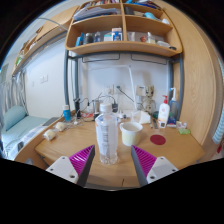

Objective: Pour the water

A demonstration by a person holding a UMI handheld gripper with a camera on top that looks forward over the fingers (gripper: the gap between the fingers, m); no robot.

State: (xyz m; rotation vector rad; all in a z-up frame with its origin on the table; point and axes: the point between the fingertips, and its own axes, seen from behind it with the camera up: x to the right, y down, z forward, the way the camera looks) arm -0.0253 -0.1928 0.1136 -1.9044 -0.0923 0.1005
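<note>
On the far left a bed (18, 128) runs along the wall, and the wooden table (62, 146) starts just beside it, with small items and a blue-capped bottle (67, 113) at its back edge. Moving toward the middle, a clear plastic bottle (107, 138) stands upright between the fingers of the tongs (110, 162); the magenta pads (83, 158) sit at either side of its base, but whether they press on it or leave a gap I cannot tell. Just right of the bottle, touching or nearly so, a white cup (131, 133) stands on the table. Further right are a white spray bottle (163, 110) and some small coloured things. Judging by the upright bottle, pouring has not begun: tilting over the cup is all left to do.
</note>
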